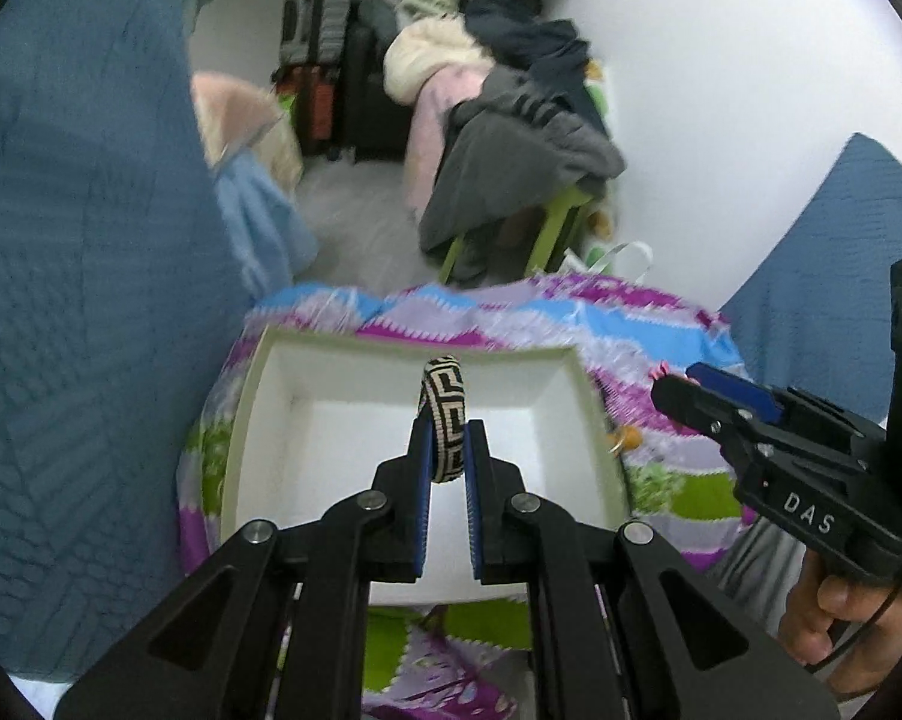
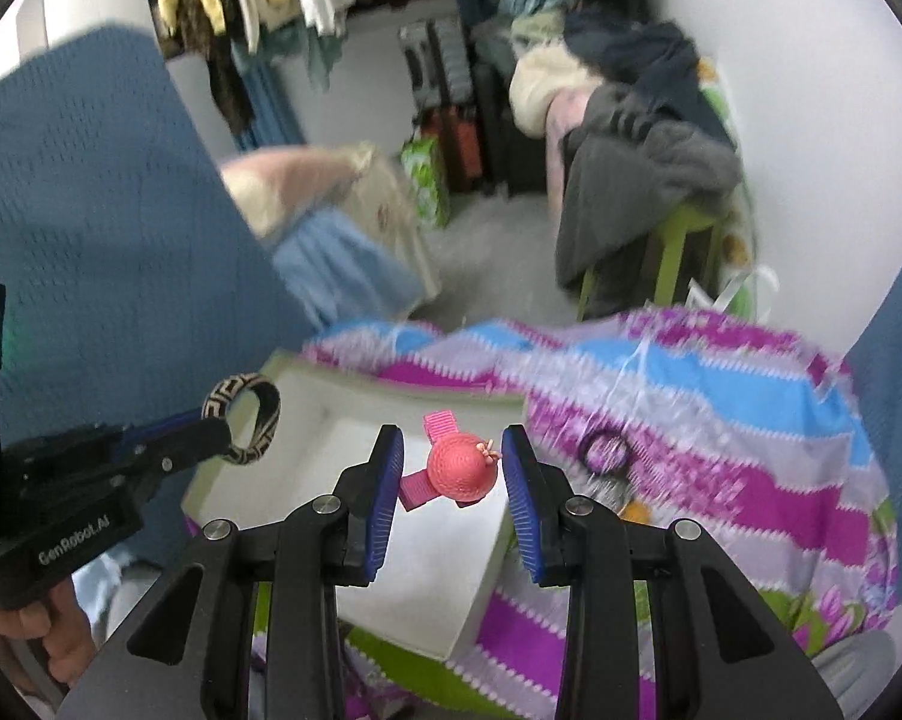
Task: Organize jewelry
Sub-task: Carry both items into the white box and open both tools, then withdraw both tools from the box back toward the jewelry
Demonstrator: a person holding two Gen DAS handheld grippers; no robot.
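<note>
Left gripper (image 1: 448,456) closed down on a woven bangle (image 1: 445,420) with a black-and-cream key pattern, blue pads (image 1: 425,480) pinching its lower rim, ring standing upright on edge above an open white box (image 1: 391,354); same bangle (image 2: 244,417) seen side-on from the right wrist, clamped at the tip of the left gripper (image 2: 211,438), hanging over the box's near-left corner

Right gripper (image 2: 453,471) wide open, blue pads (image 2: 385,498) well apart, nothing gripped; between them, over the white box (image 2: 355,450), a pink hair clip (image 2: 457,471) topped with a little round hat shape, its ribbon end close to the left pad; cannot tell whether touching that pad, nor whether resting on the box floor

Box sitting on a striped purple, blue and green cloth (image 2: 691,420); a dark ring-shaped piece (image 2: 601,453) and a small orange-and-metal trinket (image 2: 622,501) lying on that cloth just right of the box, blurred

From the left wrist, right gripper (image 1: 682,381) off to the right of the box, held by a hand (image 1: 835,618) at the lower right edge
</note>
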